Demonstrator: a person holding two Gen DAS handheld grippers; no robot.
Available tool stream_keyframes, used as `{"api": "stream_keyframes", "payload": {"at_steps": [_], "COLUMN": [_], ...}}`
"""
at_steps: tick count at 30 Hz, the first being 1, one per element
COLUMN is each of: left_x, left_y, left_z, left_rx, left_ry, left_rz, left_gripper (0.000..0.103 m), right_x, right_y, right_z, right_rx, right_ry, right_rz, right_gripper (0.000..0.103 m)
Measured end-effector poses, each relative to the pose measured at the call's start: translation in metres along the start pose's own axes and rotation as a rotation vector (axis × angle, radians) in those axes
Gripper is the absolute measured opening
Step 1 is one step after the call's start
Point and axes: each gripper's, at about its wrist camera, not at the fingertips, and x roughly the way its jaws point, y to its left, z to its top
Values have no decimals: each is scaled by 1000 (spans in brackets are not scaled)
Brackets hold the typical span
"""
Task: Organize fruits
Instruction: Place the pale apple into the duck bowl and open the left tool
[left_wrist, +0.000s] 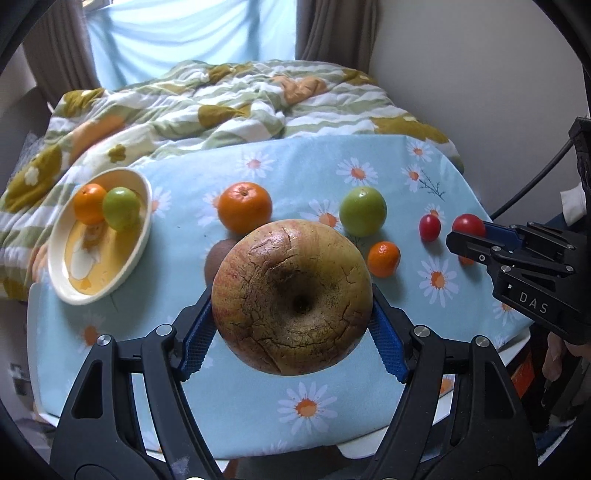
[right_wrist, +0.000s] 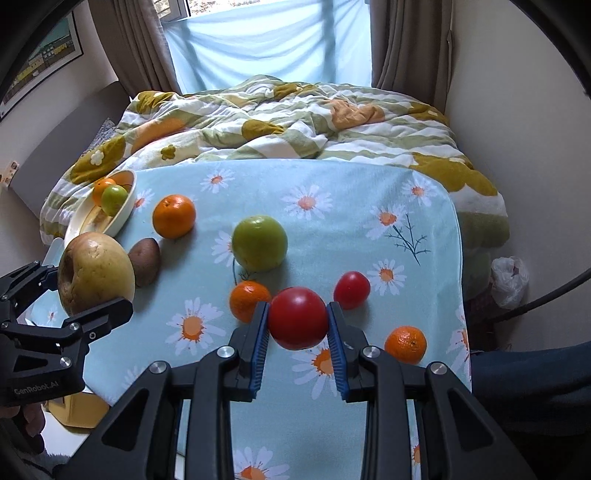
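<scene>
Left wrist view: the left gripper (left_wrist: 293, 314) clamped the apple (left_wrist: 291, 295) above the cloth; the plate (left_wrist: 59, 258) lay ahead-left, nearer this hand (two fruits already in it). The right gripper (right_wrist: 297, 325) was closed on a tomato (right_wrist: 298, 317), farther off.

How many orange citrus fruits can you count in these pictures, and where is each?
4. One orange in the bowl at; a big one right of the bowl; a small one below the green fruit; another near the right edge. Others may be hidden.
</scene>
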Motion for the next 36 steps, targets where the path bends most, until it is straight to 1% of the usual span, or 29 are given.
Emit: {"api": "stream_keyframes", "payload": {"at_steps": [3, 9, 18, 24, 29, 36], "left_x": [-16, -42, -53, -45, -32, 2], "left_y": [18, 63, 147, 204, 240, 280], "left_z": [3, 8, 14, 18, 21, 24], "left_rx": [-18, -37, -61, -80, -87, -88], "left_ry": [-29, -73, -89, -87, -74, -29], "left_rz": [16, 37, 70, 70, 58, 23], "left_gripper": [81, 81, 81, 81, 81, 81], "right_x": [-8, -17, -4, 18, 37, 57], "right_y": [15, 58, 133, 181, 220, 249], "right_z": [10, 26, 48, 60, 68, 76], "right_rx": [-23, -50, -72, -80, -87, -68], "right_ry": [-14, -44, -55, -39, -29, -12], "right_rz": [20, 55, 100, 137, 149, 142], "right_gripper": [28, 28, 28, 28, 28, 28]}}
